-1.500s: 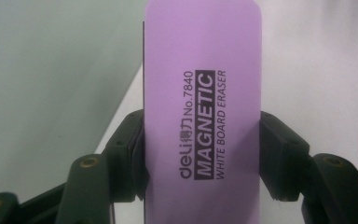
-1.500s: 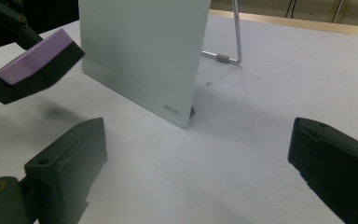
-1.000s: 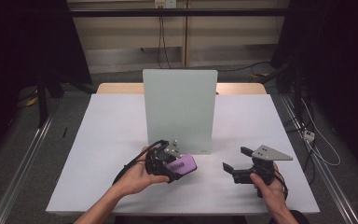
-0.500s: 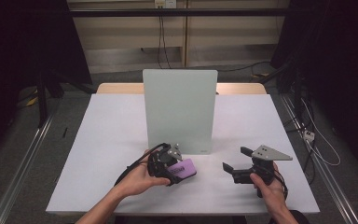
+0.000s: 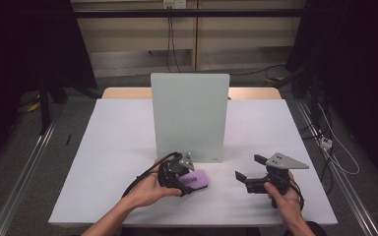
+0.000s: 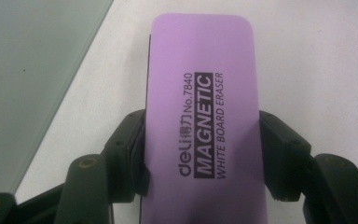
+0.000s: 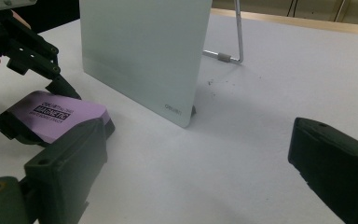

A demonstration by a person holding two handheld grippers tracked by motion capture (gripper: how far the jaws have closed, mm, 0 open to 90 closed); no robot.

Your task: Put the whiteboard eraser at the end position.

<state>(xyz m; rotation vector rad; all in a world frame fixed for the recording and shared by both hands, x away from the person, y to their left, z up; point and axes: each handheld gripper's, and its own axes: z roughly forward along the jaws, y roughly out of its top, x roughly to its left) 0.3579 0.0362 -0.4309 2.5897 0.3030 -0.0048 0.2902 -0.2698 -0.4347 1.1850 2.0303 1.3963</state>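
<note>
Resting on the matte white table (image 5: 108, 162), the purple eraser (image 5: 196, 179) is a smooth, flat block with rounded corners and black lettering printed along its top; a darker layer runs under its purple face. In the left gripper view the left gripper (image 6: 200, 154) clamps the eraser (image 6: 203, 116) across its narrow width, one black jaw pressed on each long side, while the far end of the block juts out beyond the jaws. From the high view the left hand (image 5: 147, 189) cups that gripper (image 5: 184, 178) low over the table, forearm coming in from the bottom edge, jaws aimed toward the right. Just behind the eraser stands a pale, frosted board (image 5: 189, 115), upright and rectangular with rounded corners, propped on a thin metal wire stand (image 7: 235, 35). The right gripper (image 5: 248, 173) is held level by the right hand (image 5: 283, 194), well apart from the eraser, its blocky black jaws spread wide with nothing between them.
</note>
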